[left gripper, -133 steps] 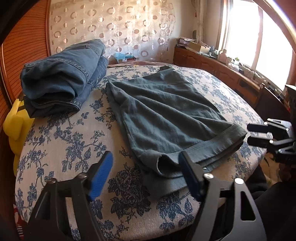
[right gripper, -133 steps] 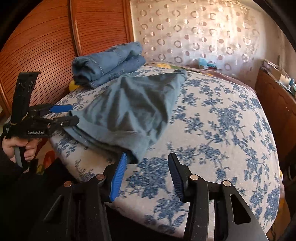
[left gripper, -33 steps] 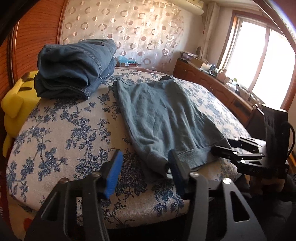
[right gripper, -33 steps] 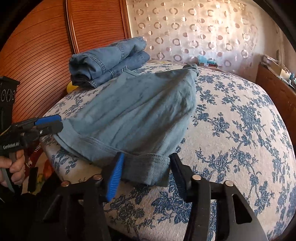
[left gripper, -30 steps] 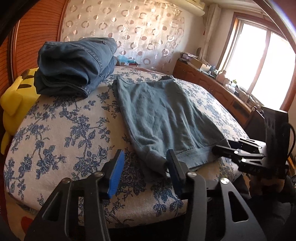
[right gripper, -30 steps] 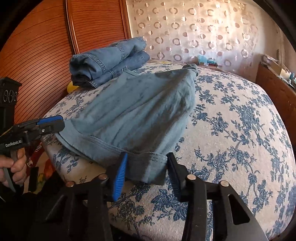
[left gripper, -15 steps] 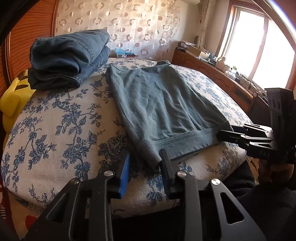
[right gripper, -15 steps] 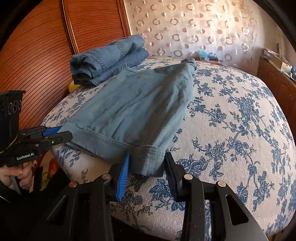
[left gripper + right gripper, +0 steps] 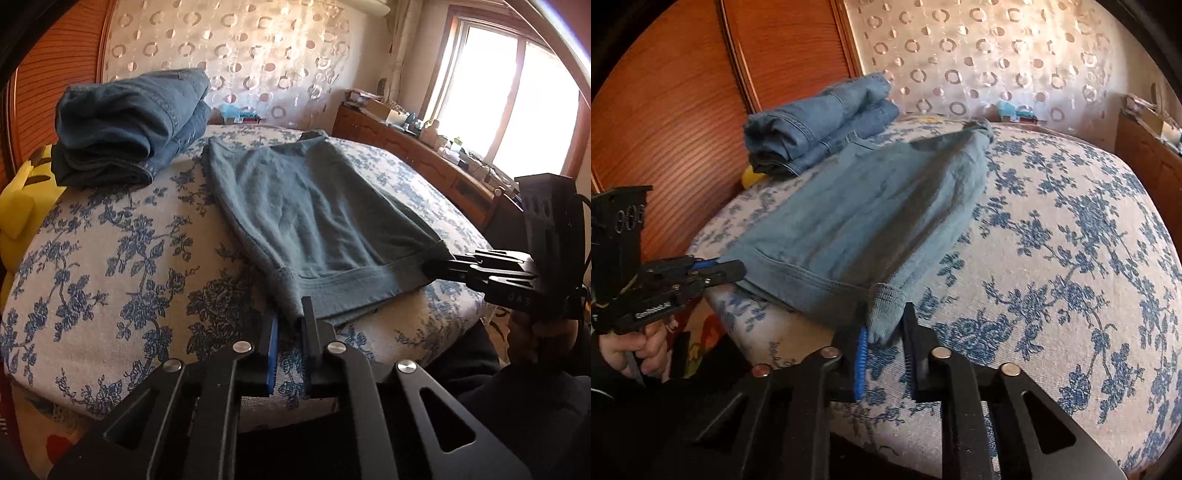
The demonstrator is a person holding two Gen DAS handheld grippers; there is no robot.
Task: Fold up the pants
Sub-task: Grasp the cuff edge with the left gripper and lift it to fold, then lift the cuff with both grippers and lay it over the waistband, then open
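Two grippers pinched the near hem of the grey-blue pants (image 9: pixel 314 218) on the floral bedspread (image 9: pixel 110 258).

Both corners of that hem, at the bed's near edge, were caught: the left gripper (image 9: pixel 290 332) was closed down to a narrow gap on the left corner, cloth pressed between its fingers (image 9: pixel 308 314); the right gripper (image 9: pixel 882 332) was closing on the right corner, with the ribbed fabric bunched between its pads (image 9: pixel 861 347). The pants lay flat, stretching away toward the far side of the bed. A pile of folded jeans (image 9: pixel 129 125) sat well apart at the back left, beside a yellow plush toy (image 9: pixel 22 206). A hand (image 9: pixel 646 347) held the left gripper's handle.
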